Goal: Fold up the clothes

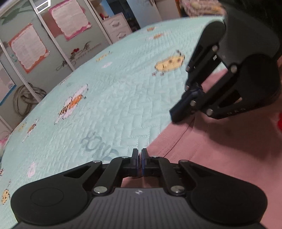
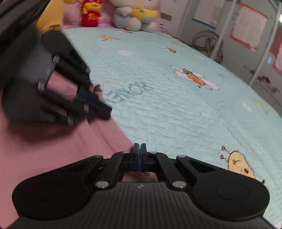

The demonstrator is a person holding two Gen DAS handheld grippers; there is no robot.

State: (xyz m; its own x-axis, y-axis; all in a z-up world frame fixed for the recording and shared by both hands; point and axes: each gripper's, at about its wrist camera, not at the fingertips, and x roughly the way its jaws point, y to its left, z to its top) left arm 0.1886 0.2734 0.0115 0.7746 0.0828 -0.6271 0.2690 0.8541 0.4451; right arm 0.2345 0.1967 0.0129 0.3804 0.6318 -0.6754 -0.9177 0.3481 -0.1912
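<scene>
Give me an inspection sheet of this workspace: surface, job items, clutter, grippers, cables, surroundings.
Surface: quilted mint bedspread with bee prints, lying flat.
Job's things: pink garment spread at the bedspread's edge; one hem runs between both grippers.
Clutter: plush toys at the far end of the bed; a red plush figure beside them.
Grippers: left gripper shut on the pink garment's edge; right gripper shut, with pink cloth at its fingers.
Cables: coiled hose or cord by the wall; which of the two cannot be told.
Surroundings: posters on glass panels; white drawer unit behind the bed.
</scene>
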